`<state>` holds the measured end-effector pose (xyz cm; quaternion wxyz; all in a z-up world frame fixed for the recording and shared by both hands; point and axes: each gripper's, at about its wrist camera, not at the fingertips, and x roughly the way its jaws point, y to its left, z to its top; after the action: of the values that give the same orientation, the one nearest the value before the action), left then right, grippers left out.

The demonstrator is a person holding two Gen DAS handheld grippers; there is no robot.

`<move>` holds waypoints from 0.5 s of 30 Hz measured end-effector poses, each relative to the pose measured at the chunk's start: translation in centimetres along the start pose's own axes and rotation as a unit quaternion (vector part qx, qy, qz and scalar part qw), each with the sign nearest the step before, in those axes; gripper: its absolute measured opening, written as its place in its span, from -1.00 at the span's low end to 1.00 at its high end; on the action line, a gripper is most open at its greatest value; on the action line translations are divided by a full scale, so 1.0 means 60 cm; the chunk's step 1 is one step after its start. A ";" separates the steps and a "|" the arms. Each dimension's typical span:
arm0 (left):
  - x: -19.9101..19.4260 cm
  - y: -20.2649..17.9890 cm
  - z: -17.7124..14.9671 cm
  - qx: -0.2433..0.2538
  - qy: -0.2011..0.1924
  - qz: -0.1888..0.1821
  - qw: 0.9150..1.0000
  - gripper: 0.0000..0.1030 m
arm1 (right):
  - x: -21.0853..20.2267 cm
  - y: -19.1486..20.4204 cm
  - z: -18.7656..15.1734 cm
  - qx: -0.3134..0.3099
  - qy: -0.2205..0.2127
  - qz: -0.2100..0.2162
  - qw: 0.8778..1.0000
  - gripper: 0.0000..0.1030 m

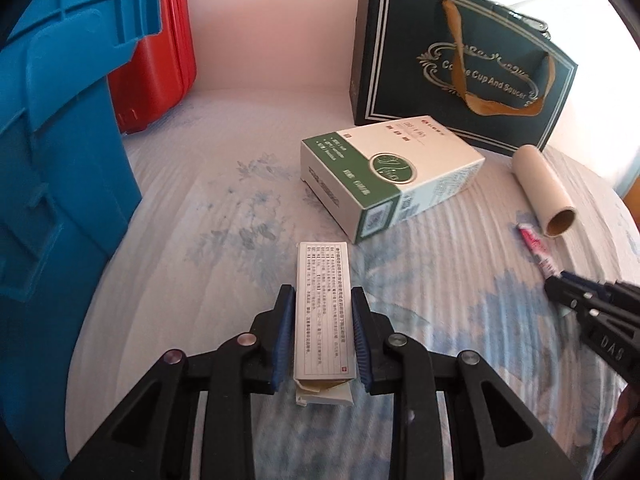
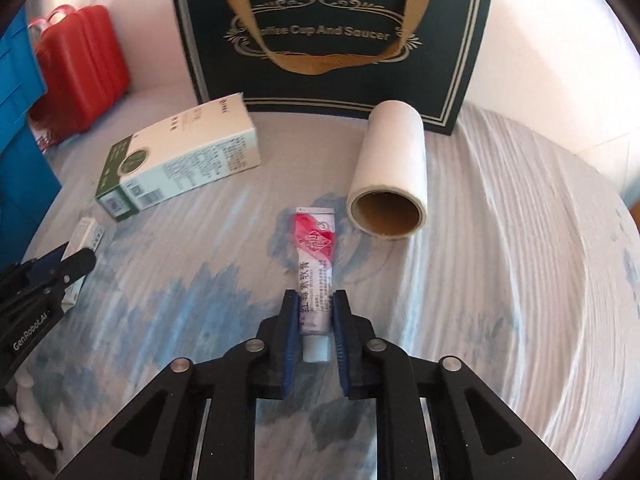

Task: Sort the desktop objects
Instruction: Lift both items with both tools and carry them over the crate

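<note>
My left gripper (image 1: 323, 298) is shut on a small white carton (image 1: 323, 300) printed with text, which lies lengthwise between the blue pads on the patterned cloth. In the right wrist view this carton (image 2: 86, 236) and the left gripper (image 2: 80, 258) show at the left edge. My right gripper (image 2: 315, 300) is shut on a red-and-white ointment tube (image 2: 316, 256), clamping its lower end near the white cap. The tube (image 1: 538, 254) and right gripper (image 1: 554, 286) appear at the right of the left wrist view.
A green-and-white box (image 1: 388, 176) (image 2: 180, 164) lies on its side mid-table. A paper roll (image 2: 388, 172) (image 1: 546, 190) lies beside the tube. A dark gift bag (image 2: 328, 40) stands at the back. A blue crate (image 1: 60, 140) and red case (image 1: 160, 52) fill the left.
</note>
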<state>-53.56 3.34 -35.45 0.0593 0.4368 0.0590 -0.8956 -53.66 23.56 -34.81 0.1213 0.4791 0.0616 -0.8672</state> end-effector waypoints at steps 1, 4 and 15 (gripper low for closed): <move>-0.008 -0.002 -0.002 0.000 -0.002 -0.002 1.000 -0.47 | -0.005 0.001 -0.004 0.004 0.000 0.007 1.000 -0.68; -0.046 -0.010 -0.009 0.004 -0.007 -0.011 1.000 -0.47 | -0.032 0.005 -0.022 0.014 -0.003 0.019 1.000 -0.68; -0.250 -0.068 -0.057 0.046 -0.027 -0.030 0.998 -0.48 | -0.213 0.037 -0.106 0.017 -0.030 0.052 0.998 -0.68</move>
<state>-42.37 8.72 -25.46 0.0135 0.4126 0.0296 -0.9103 -41.34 24.74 -27.39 0.1601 0.4574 0.0185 -0.8745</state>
